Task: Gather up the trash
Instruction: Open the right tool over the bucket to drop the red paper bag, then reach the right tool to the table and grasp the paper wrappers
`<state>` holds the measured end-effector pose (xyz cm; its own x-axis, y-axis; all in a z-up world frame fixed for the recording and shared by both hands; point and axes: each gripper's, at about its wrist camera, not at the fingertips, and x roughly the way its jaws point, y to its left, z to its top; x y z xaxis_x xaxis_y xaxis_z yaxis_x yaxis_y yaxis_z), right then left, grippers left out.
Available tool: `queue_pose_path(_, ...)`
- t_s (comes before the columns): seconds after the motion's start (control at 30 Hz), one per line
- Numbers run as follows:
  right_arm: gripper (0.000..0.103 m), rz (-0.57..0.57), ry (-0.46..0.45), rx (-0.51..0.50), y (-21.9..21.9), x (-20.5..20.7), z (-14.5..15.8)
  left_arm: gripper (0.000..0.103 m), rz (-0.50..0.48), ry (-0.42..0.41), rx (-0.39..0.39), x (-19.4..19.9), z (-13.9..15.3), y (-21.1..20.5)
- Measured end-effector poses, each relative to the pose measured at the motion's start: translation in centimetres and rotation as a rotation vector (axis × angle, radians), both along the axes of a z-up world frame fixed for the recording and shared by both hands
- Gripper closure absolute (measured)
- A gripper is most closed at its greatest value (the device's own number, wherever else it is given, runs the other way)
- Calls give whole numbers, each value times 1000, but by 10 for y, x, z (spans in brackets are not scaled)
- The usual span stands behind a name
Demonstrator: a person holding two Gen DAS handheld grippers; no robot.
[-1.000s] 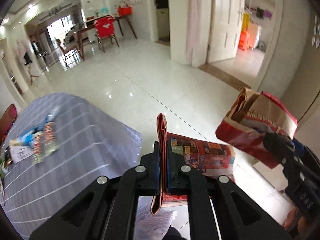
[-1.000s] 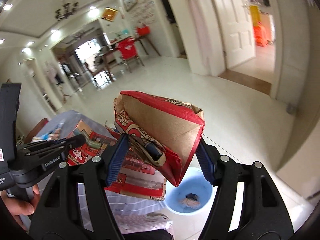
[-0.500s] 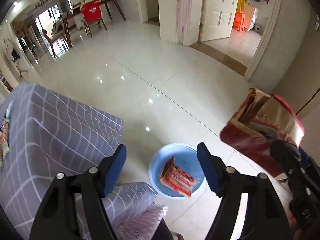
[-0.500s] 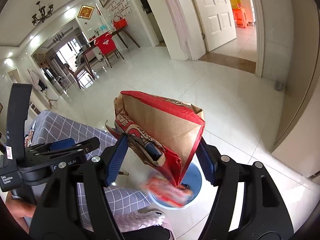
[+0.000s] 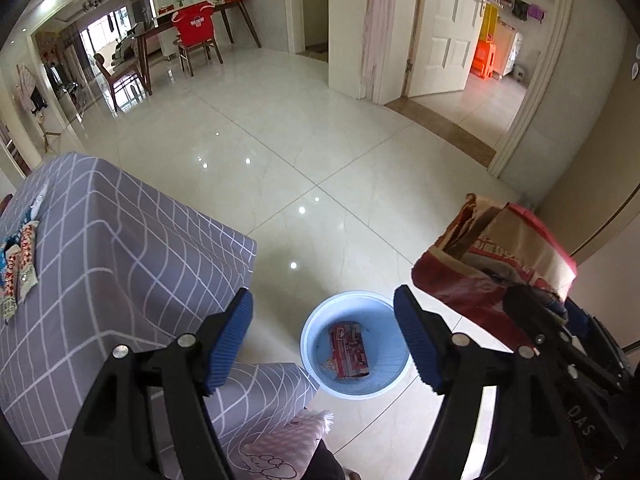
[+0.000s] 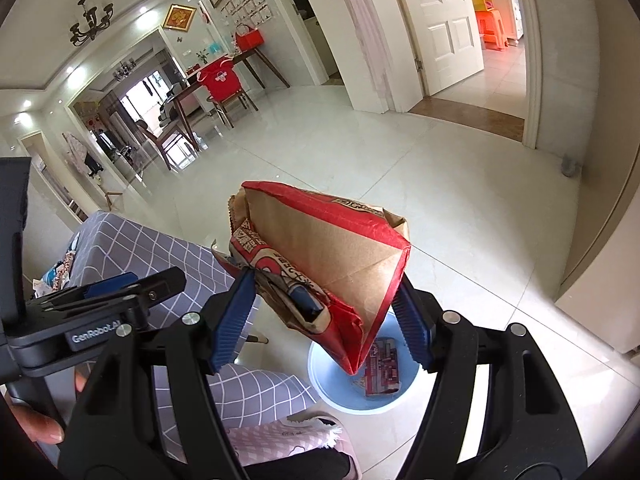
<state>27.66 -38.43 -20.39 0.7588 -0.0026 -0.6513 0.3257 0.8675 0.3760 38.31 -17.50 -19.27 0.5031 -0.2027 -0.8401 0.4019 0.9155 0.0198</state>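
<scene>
- Glossy pale floor tiles (image 5: pixel 280 152) fill the room, with a dining table and a red-draped chair (image 5: pixel 196 32) seen far off and an open white door (image 5: pixel 448 28) to the right.
- Print on the red paper bag (image 6: pixel 332 264) is too crumpled to be read, and the dark item tucked in its torn lower fold cannot be identified.
- Part of the blue bin (image 6: pixel 332 384) is hidden behind the bag's lower corner in the right wrist view.
- A grey checked worktop (image 5: pixel 100 248) is seen left of the left hand-held gripper (image 5: pixel 322 340), with small snack wrappers (image 5: pixel 16 268) lying at its far left edge.
- A pink fringed cloth (image 5: pixel 280 444) is cut off at the bottom edge.
- The left hand-held gripper is spread wide and holds nothing; the bin lies on the floor directly below and between its fingers, with a flat red wrapper (image 5: pixel 348 348) resting inside.
- The right hand-held gripper (image 6: pixel 326 320) is clenched on the red paper bag, which is held above the bin.
</scene>
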Motion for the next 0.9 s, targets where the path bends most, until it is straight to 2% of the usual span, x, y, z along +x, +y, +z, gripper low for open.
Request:
queue_pose_path(0.1, 34, 2, -9, 4, 1, 3, 3, 31, 9, -14, -12, -2, 7, 9)
queue_pose_path(0.2, 26, 3, -26, 11, 4, 7, 6, 30, 24, -24, -24, -2, 13, 16)
queue_pose_path(0.57, 25, 38, -35, -10, 29, 7, 29, 29, 52, -75, -69, -18, 46, 45)
queue_pose_path(0.77, 25, 117, -80, -33, 67, 6, 59, 29, 86, -116, -89, -32, 67, 79)
queue_pose_path(0.9, 25, 179, -110, -42, 100, 9, 76, 27, 145, -150, -108, -37, 83, 121)
